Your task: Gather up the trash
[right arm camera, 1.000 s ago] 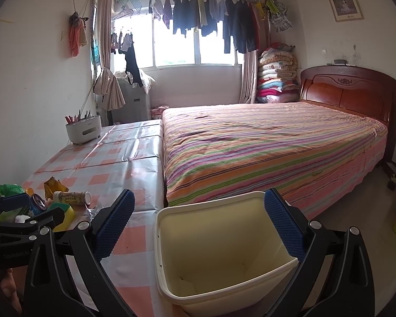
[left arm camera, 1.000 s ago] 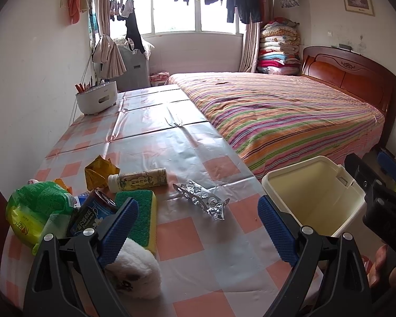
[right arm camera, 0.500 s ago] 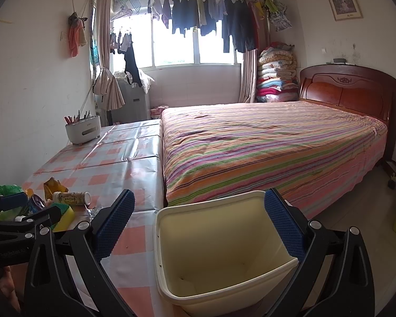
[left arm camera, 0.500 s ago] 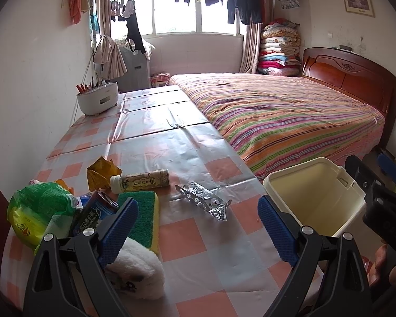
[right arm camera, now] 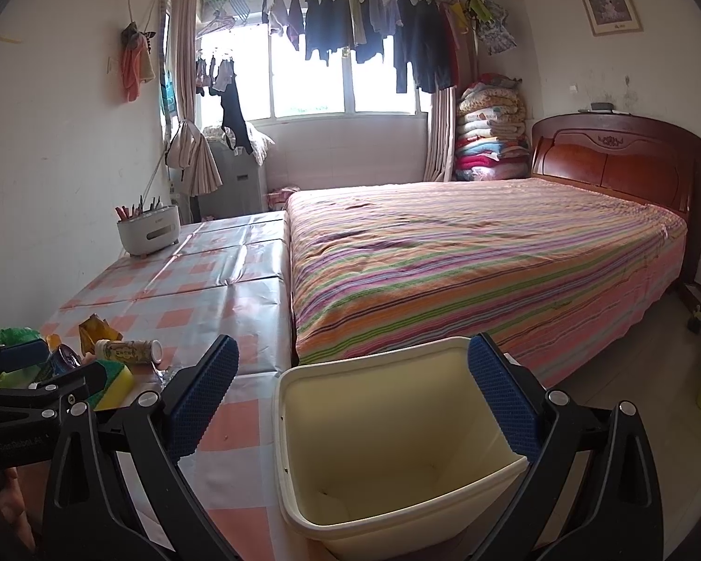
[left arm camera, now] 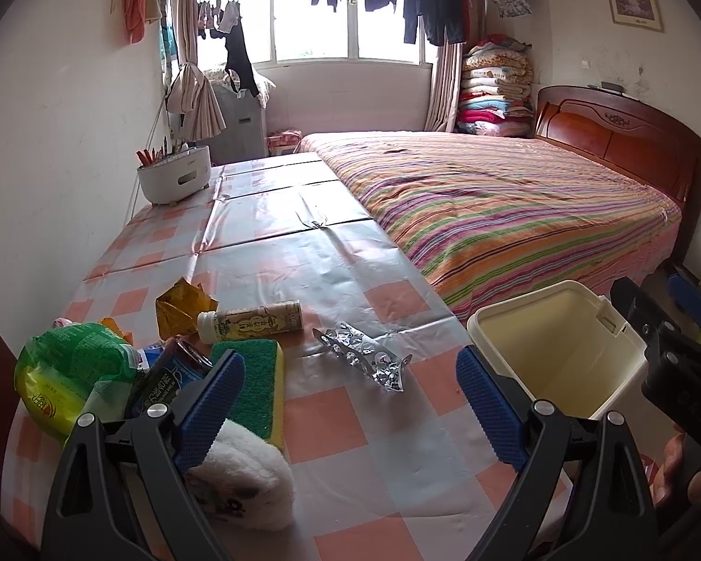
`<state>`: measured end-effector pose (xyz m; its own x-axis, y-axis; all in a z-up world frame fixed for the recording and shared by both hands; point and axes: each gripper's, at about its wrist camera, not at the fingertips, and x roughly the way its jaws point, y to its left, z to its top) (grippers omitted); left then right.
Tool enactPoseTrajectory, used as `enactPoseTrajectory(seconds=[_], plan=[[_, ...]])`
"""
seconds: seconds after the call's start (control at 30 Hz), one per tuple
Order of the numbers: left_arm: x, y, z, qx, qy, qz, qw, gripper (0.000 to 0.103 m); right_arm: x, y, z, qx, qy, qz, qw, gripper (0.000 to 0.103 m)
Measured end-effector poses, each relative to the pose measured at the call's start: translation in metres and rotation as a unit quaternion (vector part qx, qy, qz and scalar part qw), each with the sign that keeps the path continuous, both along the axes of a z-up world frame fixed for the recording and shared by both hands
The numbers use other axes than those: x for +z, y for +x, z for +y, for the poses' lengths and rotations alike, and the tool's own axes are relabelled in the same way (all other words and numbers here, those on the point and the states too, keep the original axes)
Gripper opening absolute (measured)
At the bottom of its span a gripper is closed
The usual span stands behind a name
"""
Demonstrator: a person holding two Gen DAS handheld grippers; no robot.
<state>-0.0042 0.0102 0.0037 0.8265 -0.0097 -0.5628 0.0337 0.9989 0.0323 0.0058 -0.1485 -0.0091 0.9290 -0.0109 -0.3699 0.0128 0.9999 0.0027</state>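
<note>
Trash lies scattered on the near end of a table (left arm camera: 266, 252) covered in a glossy, creased plastic cloth of pink and silvery-white checks. A crumpled silver foil blister pack (left arm camera: 364, 361), embossed with small round pockets, sits alone in the middle. To its left a small cylindrical bottle (left arm camera: 250, 321) with a white cap and beige label lies on its side, just behind a rectangular sponge (left arm camera: 257, 381) with a coarse green scouring face over yellow foam. Behind the bottle stands a crinkled amber cellophane wrapper (left arm camera: 180, 308); further left are a puffy green plastic bag (left arm camera: 67, 376) and a dark round tin (left arm camera: 168, 381) with a blue label. A fluffy white plush lump (left arm camera: 245, 481) rests in front of the sponge.

The left gripper (left arm camera: 350, 397) hovers above the cloth, its ribbed blue pads spread wide and holding nothing. The right gripper (right arm camera: 350, 395) is likewise spread, its pads flanking a smooth cream plastic bin (right arm camera: 397, 449), squarish with rounded corners, beside the table edge; whether they touch its rim cannot be told.
</note>
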Motion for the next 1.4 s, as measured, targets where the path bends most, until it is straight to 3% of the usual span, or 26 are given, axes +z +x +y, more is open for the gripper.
enactPoseTrajectory(seconds=[1.0,1.4], plan=[[0.001,-0.002,0.004,0.000,0.001,-0.001,1.0000,0.089,0.000,0.000,0.002,0.006,0.002,-0.001,1.000,0.097],[0.003,-0.017,0.027,0.014,0.011,-0.005,0.9998,0.089,0.001,0.001,0.020,0.040,0.002,0.003,0.999,0.097]])
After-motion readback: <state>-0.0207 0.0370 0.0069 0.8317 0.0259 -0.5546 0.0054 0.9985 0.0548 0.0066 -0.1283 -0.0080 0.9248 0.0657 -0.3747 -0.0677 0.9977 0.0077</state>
